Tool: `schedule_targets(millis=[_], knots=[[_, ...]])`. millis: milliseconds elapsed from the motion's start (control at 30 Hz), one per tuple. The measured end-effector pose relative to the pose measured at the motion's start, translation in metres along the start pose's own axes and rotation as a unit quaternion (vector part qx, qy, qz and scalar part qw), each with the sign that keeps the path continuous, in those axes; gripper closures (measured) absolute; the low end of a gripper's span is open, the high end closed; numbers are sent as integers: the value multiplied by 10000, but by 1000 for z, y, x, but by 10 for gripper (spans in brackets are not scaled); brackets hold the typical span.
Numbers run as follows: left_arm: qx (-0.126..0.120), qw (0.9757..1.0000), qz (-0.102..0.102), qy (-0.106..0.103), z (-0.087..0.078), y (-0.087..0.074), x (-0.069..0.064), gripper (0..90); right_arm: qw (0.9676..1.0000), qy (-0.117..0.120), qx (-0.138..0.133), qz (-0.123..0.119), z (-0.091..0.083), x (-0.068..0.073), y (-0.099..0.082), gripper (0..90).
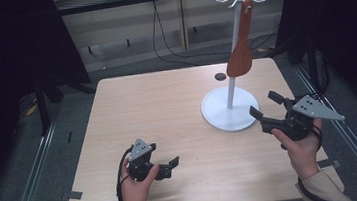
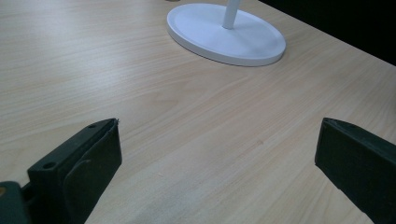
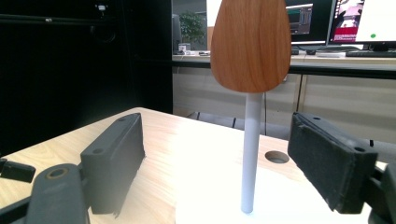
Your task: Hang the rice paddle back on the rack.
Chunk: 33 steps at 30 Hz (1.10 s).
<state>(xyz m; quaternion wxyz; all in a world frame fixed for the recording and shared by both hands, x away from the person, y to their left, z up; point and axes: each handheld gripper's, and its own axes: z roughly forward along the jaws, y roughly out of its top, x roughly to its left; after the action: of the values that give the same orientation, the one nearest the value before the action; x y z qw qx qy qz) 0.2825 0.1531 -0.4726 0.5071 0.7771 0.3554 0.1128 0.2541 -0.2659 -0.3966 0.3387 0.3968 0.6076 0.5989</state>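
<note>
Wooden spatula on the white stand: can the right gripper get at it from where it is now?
Probably yes. The right gripper is open beside the stand's base, jaws aimed at the pole, with nothing between. The wooden spatula hangs higher up from the top hooks, so the gripper would have to rise to its blade.

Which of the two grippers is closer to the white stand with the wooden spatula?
The right gripper: its open jaws sit just beside the stand's round white base. The left gripper rests farther off, near the table's front edge, also open.
</note>
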Motion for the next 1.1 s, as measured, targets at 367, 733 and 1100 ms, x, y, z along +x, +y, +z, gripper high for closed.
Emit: schedule_targets(millis=[367, 733, 1100], knots=[[22, 10000, -3, -37, 0, -1, -1, 5, 9999, -6, 118, 43, -4, 0, -12, 178], [-17, 10000, 2, -82, 1, -1, -1, 5, 9998, 52, 174, 63, -7, -2, -21, 154], [0, 10000, 16, -90, 2, -1, -2, 5, 9995, 94, 284, 127, -10, -4, -29, 129]])
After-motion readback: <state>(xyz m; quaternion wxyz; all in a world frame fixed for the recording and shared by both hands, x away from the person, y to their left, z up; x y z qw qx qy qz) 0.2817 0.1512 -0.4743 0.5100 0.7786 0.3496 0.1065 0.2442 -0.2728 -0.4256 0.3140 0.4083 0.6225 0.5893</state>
